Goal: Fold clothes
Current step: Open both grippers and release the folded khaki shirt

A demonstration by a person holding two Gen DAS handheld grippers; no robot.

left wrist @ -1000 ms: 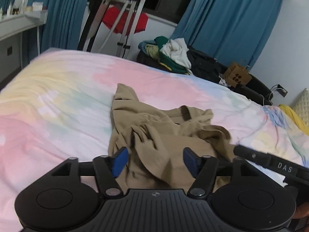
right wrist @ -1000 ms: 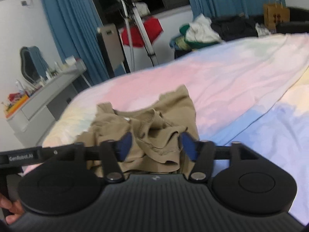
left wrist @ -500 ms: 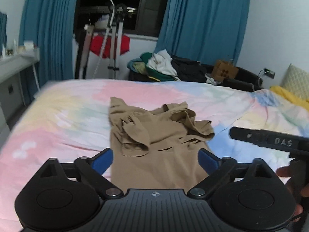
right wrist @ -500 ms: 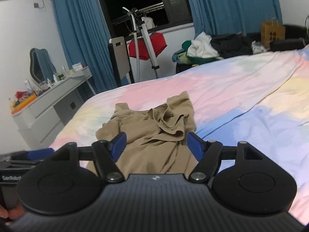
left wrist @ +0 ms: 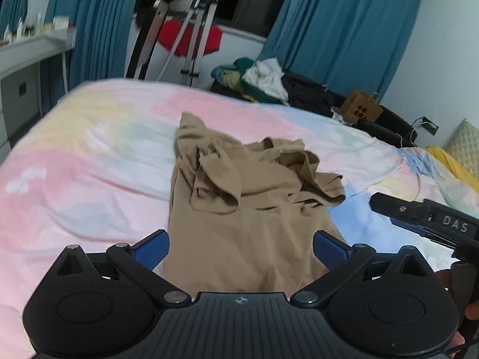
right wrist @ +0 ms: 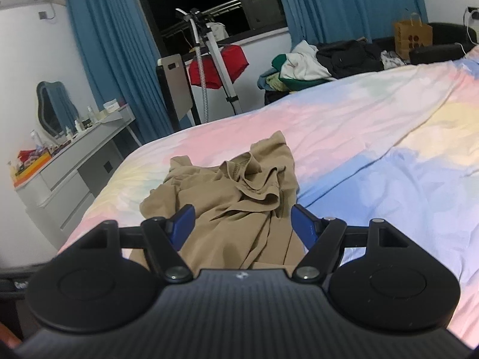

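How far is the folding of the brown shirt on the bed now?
Barely begun. Done: the brown shirt lies on the bed, its lower part fairly flat. In hand: nothing; the left tool and the right tool are both open above it. Left: the upper part is bunched and a sleeve flopped over, so smoothing and every fold.

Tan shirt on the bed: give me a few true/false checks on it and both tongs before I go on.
1. The tan shirt lies on the pastel bedsheet. True.
2. The left tongs are clamped on the shirt. False: they are open, gripping nothing.
3. The right tongs are open. True.
4. The shirt is folded into a neat rectangle. False: its far end is bunched and rumpled.
5. A pile of clothes sits beyond the bed's far edge. True.
6. The brown paper bag lies on the shirt. False: it stands near the wall, beyond the bed.
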